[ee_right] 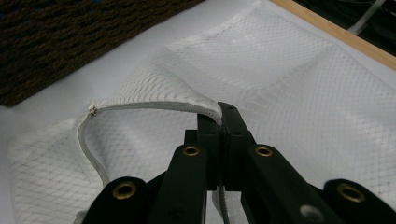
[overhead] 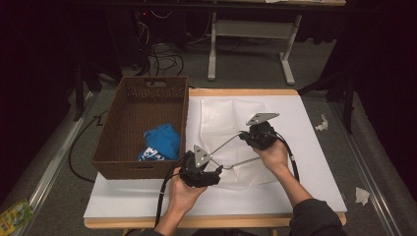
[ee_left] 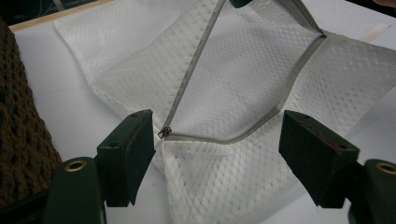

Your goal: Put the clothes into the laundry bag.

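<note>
Over to the left of the white table sheet there's a brown woven basket with a blue cloth bundled inside, crumpled paper scraps lie off its right edge, and a white metal stand waits beyond it.

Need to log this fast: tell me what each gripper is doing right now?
Left gripper: open, holding nothing, jaws either side of the zipper pull.
Right gripper: closed on the mesh laundry bag's zipper edge.

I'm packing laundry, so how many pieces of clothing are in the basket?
1: a blue garment lying in the brown basket's near right corner. More could be hidden beneath it.
</note>
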Motion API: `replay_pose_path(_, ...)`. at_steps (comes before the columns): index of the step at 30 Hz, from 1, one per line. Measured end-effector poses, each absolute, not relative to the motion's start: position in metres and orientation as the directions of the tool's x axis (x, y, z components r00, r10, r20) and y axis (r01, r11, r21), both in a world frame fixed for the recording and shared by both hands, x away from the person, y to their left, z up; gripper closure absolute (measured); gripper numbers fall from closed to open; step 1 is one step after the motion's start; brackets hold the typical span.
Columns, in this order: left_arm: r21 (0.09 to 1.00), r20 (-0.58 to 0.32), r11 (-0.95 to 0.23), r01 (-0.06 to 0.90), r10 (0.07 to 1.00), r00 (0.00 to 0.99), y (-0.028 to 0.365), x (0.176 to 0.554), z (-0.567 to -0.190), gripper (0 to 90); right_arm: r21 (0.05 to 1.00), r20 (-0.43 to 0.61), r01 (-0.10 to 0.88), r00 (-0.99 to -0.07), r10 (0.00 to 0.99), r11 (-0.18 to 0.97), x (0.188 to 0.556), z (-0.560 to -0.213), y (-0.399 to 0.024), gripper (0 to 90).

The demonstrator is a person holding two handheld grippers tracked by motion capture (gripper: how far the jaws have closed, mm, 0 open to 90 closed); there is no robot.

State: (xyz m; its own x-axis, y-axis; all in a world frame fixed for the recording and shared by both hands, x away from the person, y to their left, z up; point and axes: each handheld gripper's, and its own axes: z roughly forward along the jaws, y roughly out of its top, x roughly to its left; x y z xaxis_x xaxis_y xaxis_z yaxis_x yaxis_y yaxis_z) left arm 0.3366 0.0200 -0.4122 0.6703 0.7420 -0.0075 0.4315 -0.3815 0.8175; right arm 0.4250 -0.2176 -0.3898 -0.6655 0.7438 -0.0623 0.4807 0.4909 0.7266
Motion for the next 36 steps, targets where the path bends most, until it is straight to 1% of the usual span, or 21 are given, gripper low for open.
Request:
replay_pose_path(12, 0.816, 0.006, -0.391, 0.426, 0.743, 0.670, 0.026, 0.340, -0.400, 24.1, 0.723, -0.062, 0.483, -0.667, 0.742, 0.494, 0.426, -0.390, -0.218, 89.7)
replay_pose_path(16, 0.827, -0.005, -0.368, 0.426, 0.752, 0.660, 0.030, 0.340, -0.394, 24.1, 0.724, -0.060, 0.480, -0.672, 0.738, 0.496, 0.426, -0.388, -0.217, 89.8)
replay_pose_path(24, 0.825, -0.005, -0.364, 0.433, 0.761, 0.649, 0.037, 0.345, -0.385, 23.3, 0.724, -0.062, 0.478, -0.672, 0.738, 0.497, 0.427, -0.389, -0.216, 89.7)
replay_pose_path(32, 0.824, -0.025, -0.353, 0.443, 0.758, 0.651, 0.047, 0.350, -0.376, 23.6, 0.723, -0.060, 0.481, -0.672, 0.738, 0.496, 0.427, -0.390, -0.216, 89.7)
replay_pose_path(36, 0.825, -0.019, -0.354, 0.440, 0.761, 0.648, 0.052, 0.352, -0.371, 23.6, 0.724, -0.061, 0.478, -0.673, 0.737, 0.496, 0.428, -0.390, -0.217, 89.7)
